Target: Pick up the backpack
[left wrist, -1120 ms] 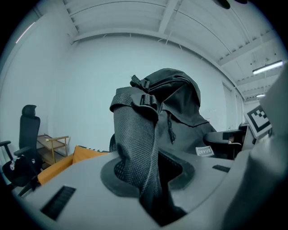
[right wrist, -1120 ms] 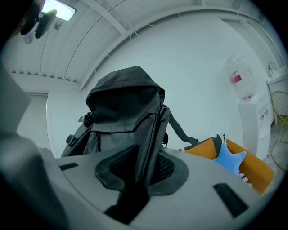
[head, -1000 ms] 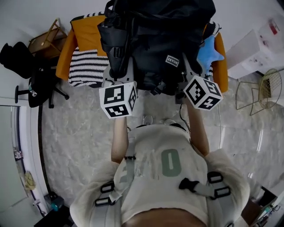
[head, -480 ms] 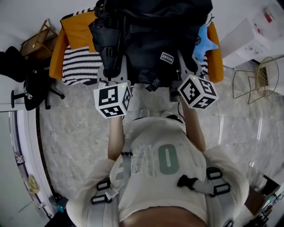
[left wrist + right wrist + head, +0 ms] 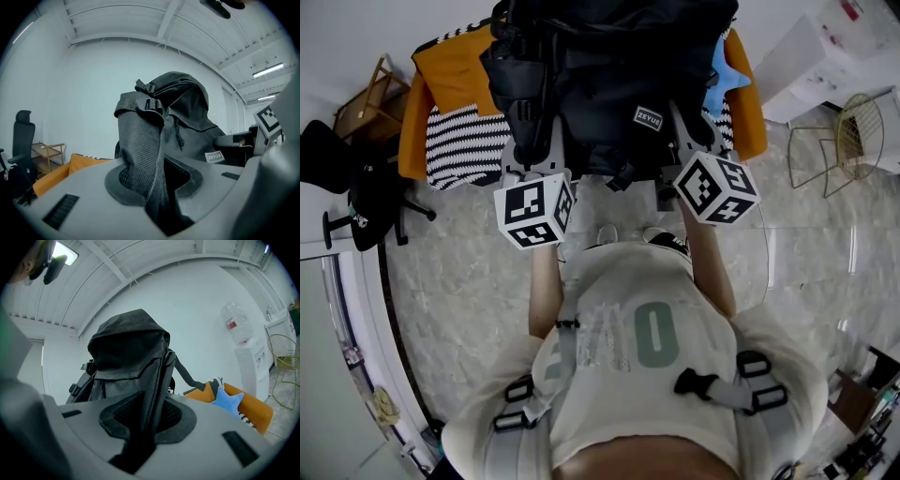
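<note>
In the head view the backpack (image 5: 609,84) runs off the top edge. It covers the middle of the sofa (image 5: 450,70) behind it, most of the star cushion (image 5: 722,75) at its right and part of the striped blanket (image 5: 464,141) at its left. Whether its bottom touches the sofa cannot be told. Both pairs of jaws are hidden beneath its near side, and the cubes (image 5: 534,211) hide the hands. In the gripper views the left strap (image 5: 140,154) disappears inside the left gripper (image 5: 157,187), the right strap (image 5: 150,394) inside the right gripper (image 5: 140,427).
</note>
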Available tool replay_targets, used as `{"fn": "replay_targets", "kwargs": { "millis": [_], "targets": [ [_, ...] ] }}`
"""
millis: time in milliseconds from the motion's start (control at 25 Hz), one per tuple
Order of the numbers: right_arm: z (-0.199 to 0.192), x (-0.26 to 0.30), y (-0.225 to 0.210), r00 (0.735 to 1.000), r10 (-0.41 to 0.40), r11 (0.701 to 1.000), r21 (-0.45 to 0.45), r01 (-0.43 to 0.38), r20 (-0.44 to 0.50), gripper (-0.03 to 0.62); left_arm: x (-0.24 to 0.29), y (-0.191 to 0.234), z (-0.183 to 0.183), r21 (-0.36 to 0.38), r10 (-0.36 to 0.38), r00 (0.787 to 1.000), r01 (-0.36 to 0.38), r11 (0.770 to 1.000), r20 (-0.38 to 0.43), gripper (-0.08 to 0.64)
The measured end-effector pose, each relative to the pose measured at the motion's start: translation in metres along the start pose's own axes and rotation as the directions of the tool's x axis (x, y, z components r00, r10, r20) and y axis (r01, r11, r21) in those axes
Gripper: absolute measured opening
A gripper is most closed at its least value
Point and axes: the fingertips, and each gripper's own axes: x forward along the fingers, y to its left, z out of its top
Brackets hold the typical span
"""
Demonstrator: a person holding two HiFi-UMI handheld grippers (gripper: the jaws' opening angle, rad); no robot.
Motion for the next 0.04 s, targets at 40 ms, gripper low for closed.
{"fn": "replay_targets", "kwargs": {
  "millis": [40],
  "targets": [
    [-0.0005,-0.0013,0.0002,1.000,-0.001,1.000,0.000,0.001,-0.001,0.095,-0.0010,-0.0002,-0.0005,-0.001,-0.002,1.000,0.002,1.000,-0.001,0.112]
  ]
}}
